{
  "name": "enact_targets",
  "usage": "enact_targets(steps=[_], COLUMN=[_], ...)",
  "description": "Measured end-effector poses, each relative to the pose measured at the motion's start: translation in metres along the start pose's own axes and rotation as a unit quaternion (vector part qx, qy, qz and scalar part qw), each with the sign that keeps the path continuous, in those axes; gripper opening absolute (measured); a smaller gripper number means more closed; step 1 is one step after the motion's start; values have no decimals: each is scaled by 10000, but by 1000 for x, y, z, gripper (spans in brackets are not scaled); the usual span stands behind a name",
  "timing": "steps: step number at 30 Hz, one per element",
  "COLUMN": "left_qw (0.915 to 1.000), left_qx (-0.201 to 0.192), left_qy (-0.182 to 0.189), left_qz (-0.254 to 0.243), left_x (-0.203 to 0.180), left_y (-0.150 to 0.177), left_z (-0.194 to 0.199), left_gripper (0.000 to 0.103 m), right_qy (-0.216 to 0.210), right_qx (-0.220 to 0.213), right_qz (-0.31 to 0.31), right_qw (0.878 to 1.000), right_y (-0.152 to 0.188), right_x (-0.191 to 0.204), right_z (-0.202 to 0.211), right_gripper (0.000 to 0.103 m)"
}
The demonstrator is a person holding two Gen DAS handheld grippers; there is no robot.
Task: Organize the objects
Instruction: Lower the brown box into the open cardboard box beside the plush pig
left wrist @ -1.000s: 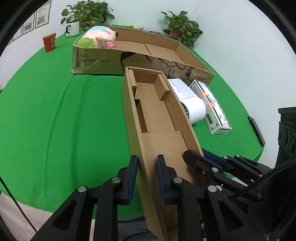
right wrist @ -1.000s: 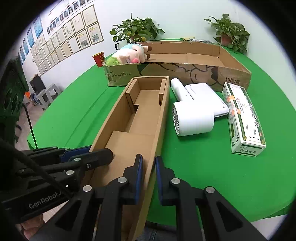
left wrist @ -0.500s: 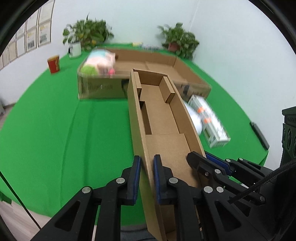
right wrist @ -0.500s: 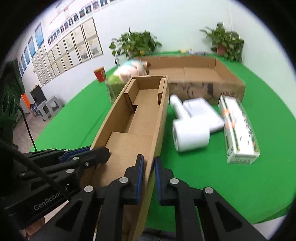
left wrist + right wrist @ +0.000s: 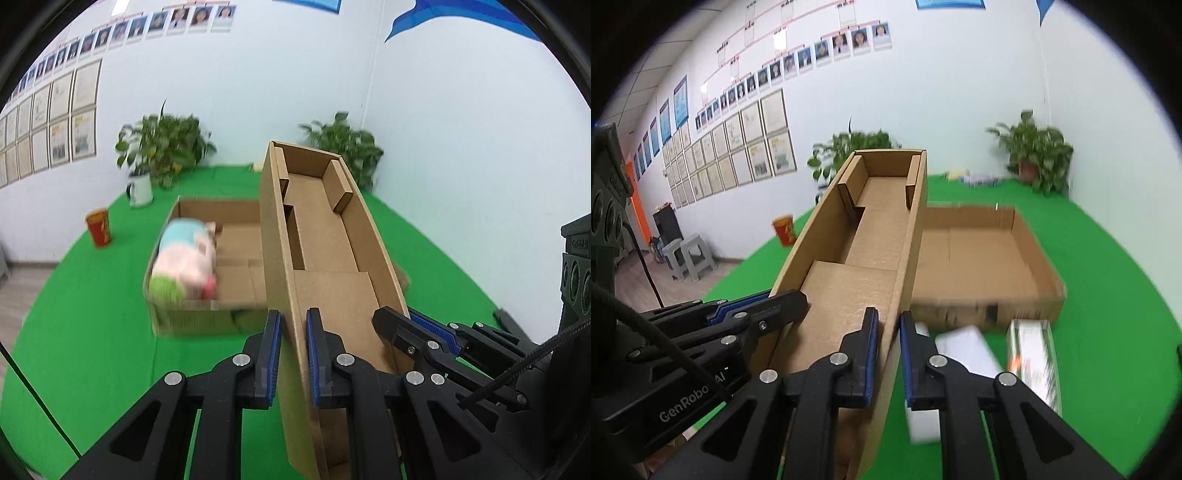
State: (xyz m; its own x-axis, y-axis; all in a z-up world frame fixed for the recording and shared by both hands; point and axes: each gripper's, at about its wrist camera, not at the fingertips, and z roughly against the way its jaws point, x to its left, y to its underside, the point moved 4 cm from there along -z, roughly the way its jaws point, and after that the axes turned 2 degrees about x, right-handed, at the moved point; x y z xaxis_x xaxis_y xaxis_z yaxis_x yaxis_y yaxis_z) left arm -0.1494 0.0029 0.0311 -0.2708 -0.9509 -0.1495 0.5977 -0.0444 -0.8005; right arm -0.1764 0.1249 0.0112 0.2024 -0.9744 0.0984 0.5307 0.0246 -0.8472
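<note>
Cardboard tray (image 5: 325, 258), long and narrow with folded inner partitions at its far end, is held clear of the green table (image 5: 92, 314), its far end tilted up against the white wall behind. Left gripper (image 5: 291, 354) is clamped on the tray's left side wall near the near end, one blue pad outside the wall and one inside. Right gripper (image 5: 886, 354) is clamped likewise on the tray's right side wall; in the left wrist view it (image 5: 417, 328) appears across the tray at the opposite wall. Below and beyond the tray lies a large, shallow open carton (image 5: 207, 317) on the table, with a pink and blue plush toy (image 5: 184, 262) lying in its left end; the carton's right part (image 5: 982, 258) appears bare in the right wrist view. Near the carton's front wall, under the right gripper, lie a white appliance (image 5: 964, 347) and a printed box (image 5: 1034, 358), both blurred. Further out stand a red paper cup (image 5: 99, 232), a white mug (image 5: 140, 190) and two potted plants (image 5: 162, 147) at the table's far edge. Framed papers line the left wall.
</note>
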Motion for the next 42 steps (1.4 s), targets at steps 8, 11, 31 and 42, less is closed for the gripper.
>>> enact_targets(steps=[8,11,31,42], left_qw=[9996,9996,9959,9869], left_qx=[-257,-272,734,1449], left_qy=[85,-2,-408,-458], left_qz=[17,21,325,549], left_x=[10,21,113,148], left_y=[-102,-136,-140,-87], left_z=[-24,-37,-205,-285], left_gripper=[10,10,9,9], right_qy=[91,54,-323,-452], right_qx=[-280,-188,1018,1845], right_qz=[208,225,54,-225], right_qw=[9994,9996,9943,9815], right_y=[-81,-103,-86,-52], right_x=[-10,-12,-31,-41], right_z=[-27,-46,-202,-255], right_gripper=[10,10,10,10])
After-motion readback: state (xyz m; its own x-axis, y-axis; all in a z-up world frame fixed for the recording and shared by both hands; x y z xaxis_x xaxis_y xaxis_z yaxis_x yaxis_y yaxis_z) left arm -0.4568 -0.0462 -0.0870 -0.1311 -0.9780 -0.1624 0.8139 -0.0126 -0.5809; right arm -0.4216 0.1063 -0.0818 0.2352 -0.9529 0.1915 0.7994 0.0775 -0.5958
